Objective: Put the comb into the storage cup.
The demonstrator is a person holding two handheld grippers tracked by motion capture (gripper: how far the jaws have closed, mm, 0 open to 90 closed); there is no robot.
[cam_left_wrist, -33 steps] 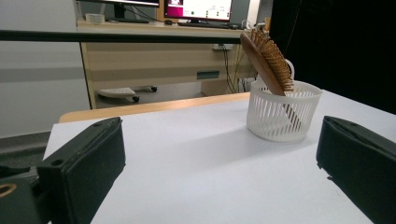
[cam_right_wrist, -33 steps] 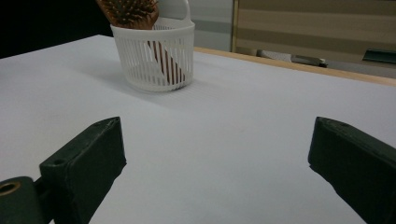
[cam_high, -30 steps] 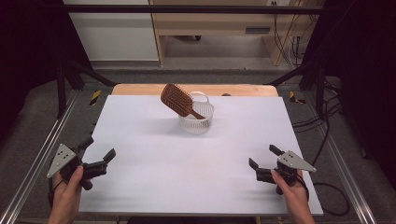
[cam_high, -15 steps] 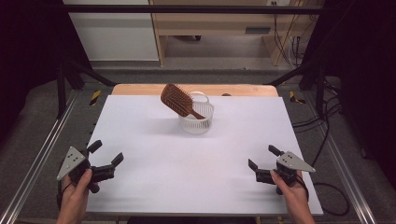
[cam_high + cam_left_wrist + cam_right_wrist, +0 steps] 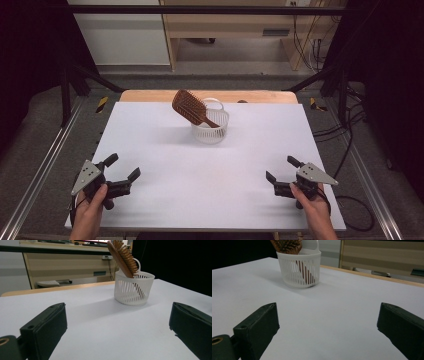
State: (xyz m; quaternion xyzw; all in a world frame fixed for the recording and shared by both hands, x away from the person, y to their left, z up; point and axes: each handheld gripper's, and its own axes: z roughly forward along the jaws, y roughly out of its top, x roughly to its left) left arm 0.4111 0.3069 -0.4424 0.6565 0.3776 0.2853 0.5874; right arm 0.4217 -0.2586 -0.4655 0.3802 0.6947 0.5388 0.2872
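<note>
At twelve o'clock the hairbrush [image 5: 190,107] leans untouched in the basket [image 5: 210,127]; both grippers, left [image 5: 123,173] and right [image 5: 281,175], wait spread, empty.

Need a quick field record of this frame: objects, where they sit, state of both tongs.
surface: white table
basket: white slotted basket, upright, far centre of the table
hairbrush: wooden hairbrush, handle down in the basket, head leaning out over the rim to the left in the high view
left tongs: open, empty, near left corner of the table
right tongs: open, empty, near right corner
contact: neither tongs touches basket or hairbrush
</note>
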